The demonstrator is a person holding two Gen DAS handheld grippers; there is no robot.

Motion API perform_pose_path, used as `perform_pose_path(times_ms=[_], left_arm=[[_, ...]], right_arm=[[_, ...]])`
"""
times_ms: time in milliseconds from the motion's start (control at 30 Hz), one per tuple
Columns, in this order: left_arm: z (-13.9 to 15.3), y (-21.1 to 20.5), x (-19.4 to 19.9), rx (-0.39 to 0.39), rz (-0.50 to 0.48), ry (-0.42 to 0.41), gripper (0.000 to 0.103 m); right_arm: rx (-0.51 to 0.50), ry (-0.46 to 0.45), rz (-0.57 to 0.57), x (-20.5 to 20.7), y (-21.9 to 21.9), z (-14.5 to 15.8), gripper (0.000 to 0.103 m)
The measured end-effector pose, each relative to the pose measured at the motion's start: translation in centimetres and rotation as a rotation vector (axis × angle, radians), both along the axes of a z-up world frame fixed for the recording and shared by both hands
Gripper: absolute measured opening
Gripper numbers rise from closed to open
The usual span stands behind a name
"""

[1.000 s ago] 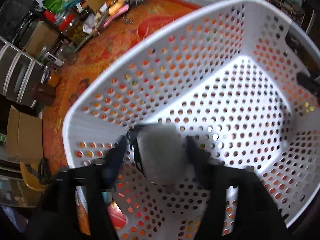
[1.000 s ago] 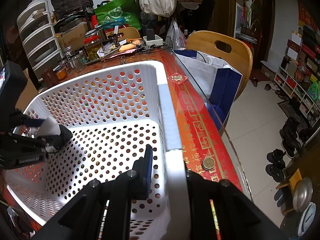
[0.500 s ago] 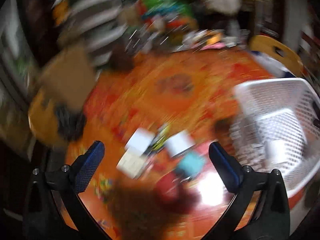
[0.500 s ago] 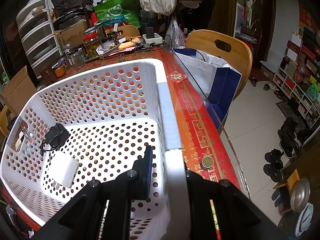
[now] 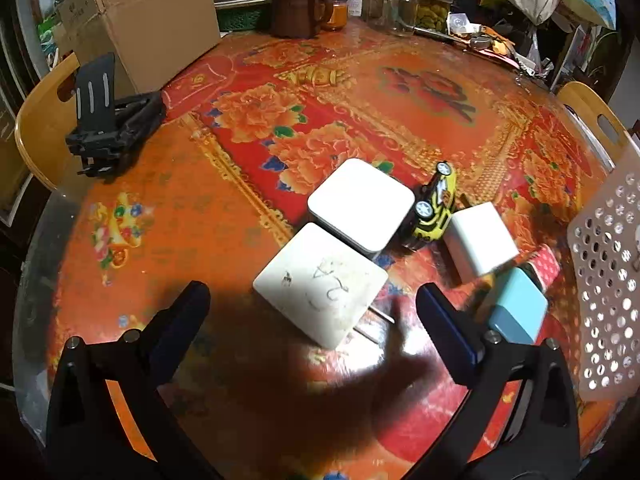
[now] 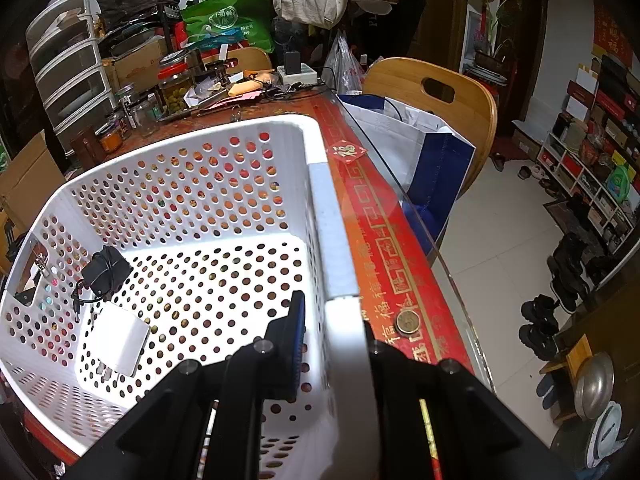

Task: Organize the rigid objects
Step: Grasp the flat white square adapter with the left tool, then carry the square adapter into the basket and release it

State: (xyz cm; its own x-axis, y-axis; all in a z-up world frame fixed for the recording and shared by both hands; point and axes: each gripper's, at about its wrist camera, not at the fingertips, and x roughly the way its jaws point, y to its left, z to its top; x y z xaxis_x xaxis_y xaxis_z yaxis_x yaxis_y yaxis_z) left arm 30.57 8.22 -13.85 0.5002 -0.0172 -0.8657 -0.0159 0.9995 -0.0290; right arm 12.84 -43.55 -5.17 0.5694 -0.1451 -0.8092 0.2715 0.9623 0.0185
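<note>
My left gripper [image 5: 314, 304] hangs open and empty over the red patterned table. Just ahead of it lies a scribbled white square box [image 5: 320, 284], with a clean white box [image 5: 360, 204] behind. A yellow toy car [image 5: 434, 210], a white cube [image 5: 478, 240], a light blue block [image 5: 518, 312] and a patterned tape roll [image 5: 546, 264] lie to the right. My right gripper [image 6: 334, 324] is shut on the right rim of the white perforated basket [image 6: 200, 152]. Inside lie a black adapter with a cable [image 6: 106, 270] and a white block [image 6: 116, 340].
A cardboard box [image 5: 140, 20], a brown mug [image 5: 296, 8] and glass jars [image 5: 420, 4] line the table's far side. A black folding stand [image 5: 112, 120] sits at the left. A coin [image 6: 407, 322] lies near the glass edge, beside a wooden chair [image 6: 436, 96] holding a bag.
My left gripper let go of the white block in the basket, opened wide, and swung left out of the basket to above the objects on the table. The right gripper stayed on the rim.
</note>
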Motion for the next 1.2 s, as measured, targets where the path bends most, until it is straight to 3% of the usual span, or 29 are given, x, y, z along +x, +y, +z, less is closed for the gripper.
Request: perform_pose_path(times_ms=[100,333,433,633,867,1200], left_arm=[[-0.5,0.3,0.4,-0.001,0.019,-0.006,0.099],[-0.8,0.9,0.9,-0.008,0.049,-0.018,0.083],[-0.5,0.3,0.8,-0.009,0.020,-0.046,0.060],[0.3,-0.2,-0.2,0.008,0.019,-0.091,0.060],[4.3,-1.1,-3.8,0.130,0.029,-0.267,0.060],[8.8,-3.2,-6.6,0.204,0.047,-0.356,0.060]], right_arm=[[-0.006,0.004,0.001,0.0,0.0,0.0,0.012],[-0.007,0.004,0.002,0.1,0.0,0.1,0.012],[-0.007,0.005,0.002,0.1,-0.1,0.1,0.012],[-0.006,0.004,0.002,0.1,0.0,0.0,0.012],[-0.008,0.003,0.004,0.2,0.1,0.1,0.012],[-0.005,0.000,0.015,0.5,0.2,0.4,0.012]])
